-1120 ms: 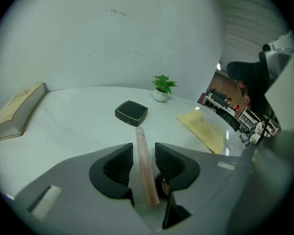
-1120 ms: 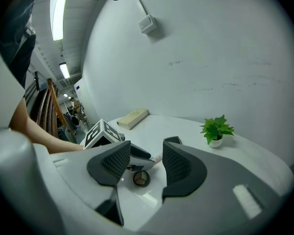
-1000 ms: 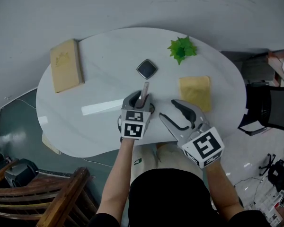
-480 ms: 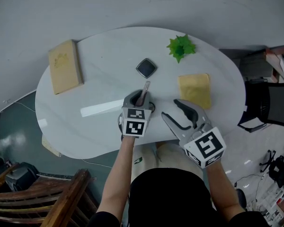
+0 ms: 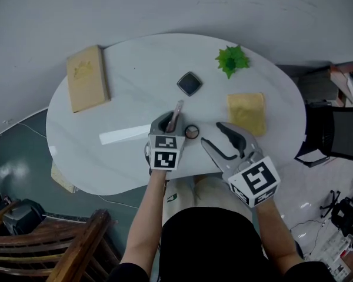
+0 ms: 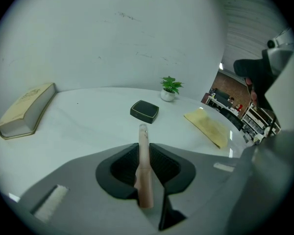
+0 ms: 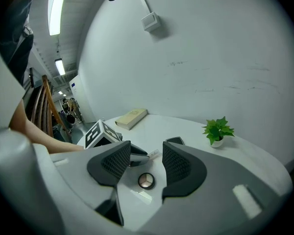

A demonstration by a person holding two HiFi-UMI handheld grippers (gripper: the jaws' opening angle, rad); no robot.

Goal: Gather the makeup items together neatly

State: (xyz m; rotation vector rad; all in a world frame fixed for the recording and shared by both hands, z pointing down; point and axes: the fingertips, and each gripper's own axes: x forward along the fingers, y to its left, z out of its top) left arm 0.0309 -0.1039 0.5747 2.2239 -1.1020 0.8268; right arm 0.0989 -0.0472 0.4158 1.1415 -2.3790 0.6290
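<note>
The left gripper's point(image 5: 170, 123) jaws have just been closing and now clamp a slim pink tube point(image 6: 143, 153) near the front of the desk point(image 5: 135, 87). The right gripper's point(image 7: 146, 161) jaws stand apart and empty; a small round compact point(image 7: 146, 181) lies on the desk just beyond them. Farther off lies a black square compact point(image 5: 189, 83).

An office, by its black desk chair point(image 5: 335, 133) (and ceiling strip lights point(image 7: 55, 9)).

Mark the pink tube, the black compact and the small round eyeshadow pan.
pink tube point(image 6: 144, 163), left gripper view, middle of its shaft.
black compact point(image 5: 189, 83), head view, middle of its lid.
round eyeshadow pan point(image 7: 146, 181), right gripper view, its centre.
</note>
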